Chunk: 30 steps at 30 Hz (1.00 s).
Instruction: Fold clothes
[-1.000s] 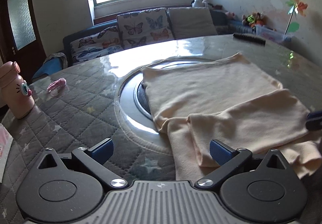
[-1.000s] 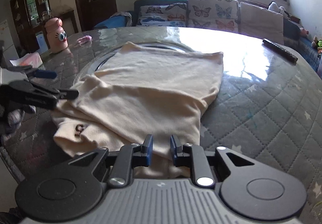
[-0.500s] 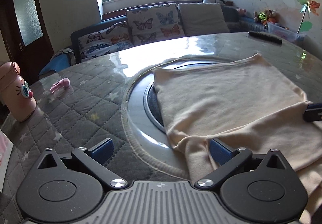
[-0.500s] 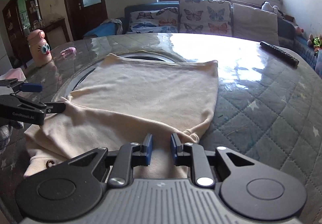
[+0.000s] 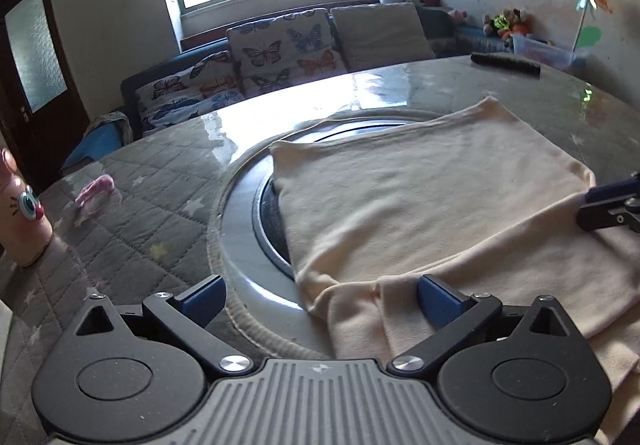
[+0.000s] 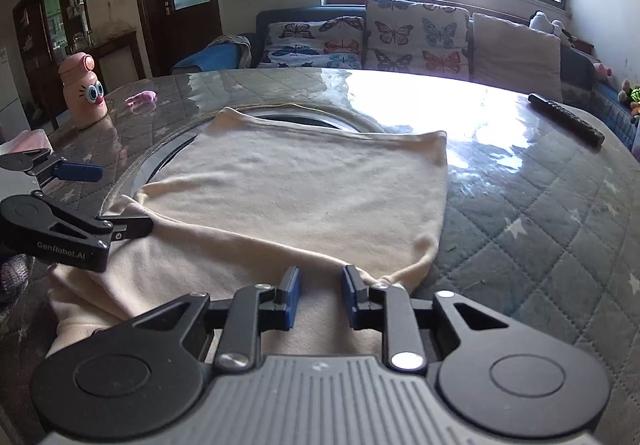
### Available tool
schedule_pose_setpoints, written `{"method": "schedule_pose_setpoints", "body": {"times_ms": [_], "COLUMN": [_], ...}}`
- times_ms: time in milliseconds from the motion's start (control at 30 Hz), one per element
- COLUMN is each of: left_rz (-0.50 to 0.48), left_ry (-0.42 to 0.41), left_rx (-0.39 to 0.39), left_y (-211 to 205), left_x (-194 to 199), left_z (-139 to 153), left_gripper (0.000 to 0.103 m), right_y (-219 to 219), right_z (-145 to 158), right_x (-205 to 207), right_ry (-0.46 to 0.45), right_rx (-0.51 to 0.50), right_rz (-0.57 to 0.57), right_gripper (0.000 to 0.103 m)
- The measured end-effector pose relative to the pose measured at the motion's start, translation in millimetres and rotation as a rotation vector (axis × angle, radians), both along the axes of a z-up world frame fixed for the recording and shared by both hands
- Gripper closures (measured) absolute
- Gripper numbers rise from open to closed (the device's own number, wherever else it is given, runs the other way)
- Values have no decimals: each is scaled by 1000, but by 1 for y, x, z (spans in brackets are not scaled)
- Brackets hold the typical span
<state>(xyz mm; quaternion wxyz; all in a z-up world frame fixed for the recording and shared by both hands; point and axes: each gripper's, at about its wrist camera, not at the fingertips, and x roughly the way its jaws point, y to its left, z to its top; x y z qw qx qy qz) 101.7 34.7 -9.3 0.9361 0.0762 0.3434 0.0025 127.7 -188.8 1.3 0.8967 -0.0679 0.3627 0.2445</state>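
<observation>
Quilted table (image 6: 560, 213), cream garment (image 6: 300, 181) (partly folded)

The cream garment (image 6: 304, 189) is soft knit cloth, matt and faintly fuzzy, with a ribbed hem. Under it the round table (image 6: 552, 213) wears a grey quilted cloth with stitched diamonds and pale stars, sealed beneath a clear glossy sheet that throws back hard window glare. The turntable ring (image 5: 240, 245) at its centre looks like smooth polished metal or glass. Both grippers, left (image 5: 320, 299) and right (image 6: 318, 295), are matt black plastic with ribbed grey housings, bright metal rivets and blue textured finger pads (image 5: 438, 303). The pink bottle (image 6: 82, 91) is smooth plastic with a slight sheen; the remote (image 6: 566, 119) is dull black plastic.
</observation>
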Motion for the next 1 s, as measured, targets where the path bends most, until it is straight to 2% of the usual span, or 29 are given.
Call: {"method": "schedule_pose_setpoints", "body": {"times_ms": [67,333,700,833,967,1000], "left_rz": [9,-11,-108,-173,-298,-332], "left_ry": [0,-23,-73,-96,-120,-124], "left_rx": [-7,50,156,189,235,245], "left_y": [4,2,-10,-17,-31,-35], "left_x": [-1,-17,-74,-98,-123,-128], "left_z": [0,3,11,16,15,13], "left_gripper": [0,0,0,1,5,7], "right_y": [2,9,-2,-4,-9,-11], "right_z": [3,4,4,0,10,12], "right_x": [-4,-32,-74,-80,-87,-89], "right_ry": [-9,-39,-75,-73,-83,-85], "right_rx": [-4,-54,-96,-112,-99,-98], "right_rz": [10,74,77,78,91,95], "right_gripper": [80,76,76,76,75,72]}}
